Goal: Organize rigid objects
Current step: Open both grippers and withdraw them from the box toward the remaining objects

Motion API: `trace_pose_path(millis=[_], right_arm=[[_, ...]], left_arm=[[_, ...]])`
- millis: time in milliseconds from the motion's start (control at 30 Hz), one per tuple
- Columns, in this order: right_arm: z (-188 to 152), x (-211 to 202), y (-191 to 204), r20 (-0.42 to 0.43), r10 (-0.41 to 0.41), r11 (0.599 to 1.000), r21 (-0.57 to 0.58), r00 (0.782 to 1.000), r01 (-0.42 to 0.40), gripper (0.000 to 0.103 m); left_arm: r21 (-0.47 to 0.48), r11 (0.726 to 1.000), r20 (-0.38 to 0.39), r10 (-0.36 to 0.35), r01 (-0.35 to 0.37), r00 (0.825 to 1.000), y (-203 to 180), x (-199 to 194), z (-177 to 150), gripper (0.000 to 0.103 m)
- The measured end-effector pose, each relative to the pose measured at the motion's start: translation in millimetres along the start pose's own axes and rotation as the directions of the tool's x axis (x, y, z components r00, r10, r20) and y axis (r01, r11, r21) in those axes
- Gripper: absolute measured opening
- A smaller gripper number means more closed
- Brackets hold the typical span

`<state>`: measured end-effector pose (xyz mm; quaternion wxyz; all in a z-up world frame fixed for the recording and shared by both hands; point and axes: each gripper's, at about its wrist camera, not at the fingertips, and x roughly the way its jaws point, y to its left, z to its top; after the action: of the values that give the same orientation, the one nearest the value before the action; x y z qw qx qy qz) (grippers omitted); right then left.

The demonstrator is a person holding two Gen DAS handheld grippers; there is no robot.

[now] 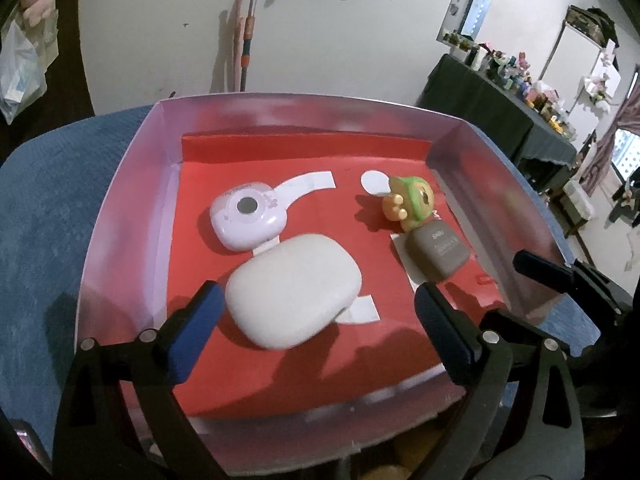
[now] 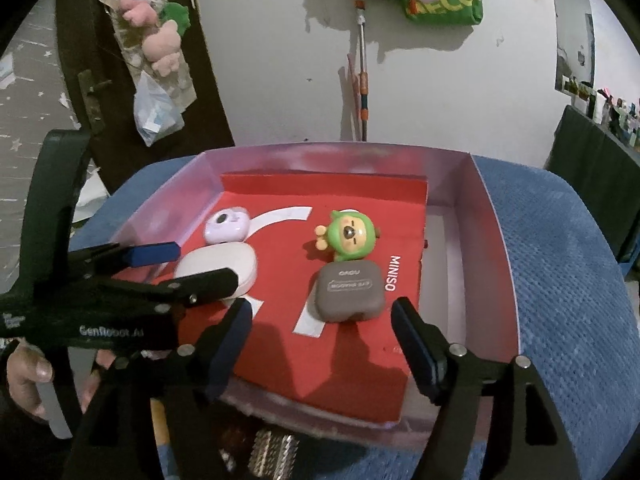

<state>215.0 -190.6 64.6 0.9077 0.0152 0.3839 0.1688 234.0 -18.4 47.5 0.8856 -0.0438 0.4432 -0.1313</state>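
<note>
A shallow box [image 1: 120, 184] with a red liner holds four things. A white rounded case [image 1: 294, 288] lies near the front, between the wide-apart fingers of my open left gripper [image 1: 318, 296]; the pads do not press on it. Behind it lies a lilac round device [image 1: 248, 216]. To the right, a green and yellow toy figure [image 2: 348, 236] stands behind a grey-brown case [image 2: 348, 292]. My right gripper [image 2: 322, 312] is open, its tips just in front of that case and holding nothing. The left gripper [image 2: 206, 263] also shows around the white case [image 2: 224, 264].
The box rests on a blue upholstered seat [image 2: 560, 260]. White paper outlines [image 1: 308, 182] mark the red liner. A hand [image 2: 24, 376] grips the left tool's handle. A pole [image 2: 362, 68] leans on the wall behind; a dark table [image 1: 500, 112] with several small items stands far right.
</note>
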Motion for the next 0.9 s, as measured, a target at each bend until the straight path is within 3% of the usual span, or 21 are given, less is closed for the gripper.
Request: trace_pose_path(millis=[200,467,700,900], right_arm=[[-11.7,-7.5,7.3,-0.007,0.016,1.000,-0.019,1.000,-0.016,0.081],[-28.3,-20.2,13.7,-0.013,0.050,0.998,-0.025,0.999,-0.051,0.091],[-34.8,-32.8,16.9,0.008,0.075,0.997,-0.027,0.997,-0.075,0.096],[-40.1,-45.3,19.4,0.032,0.086,0.996,-0.031,0.996,-0.085,0.101]], left_arm=[[0.002,1.000,-0.022,-0.026,0.026,0.999,-2.5,-2.0,-14.2,0.097],[0.001,0.998,0.019,-0.060,0.060,0.998,-4.3,-24.7,-25.4,0.097],[-0.003,0.999,0.043,-0.033,0.034,0.998,-3.5,-36.9,-35.4,0.097],[-0.031,0.998,0.056,-0.051,0.053,0.997,2.3,-43.3,-41.7,0.098]])
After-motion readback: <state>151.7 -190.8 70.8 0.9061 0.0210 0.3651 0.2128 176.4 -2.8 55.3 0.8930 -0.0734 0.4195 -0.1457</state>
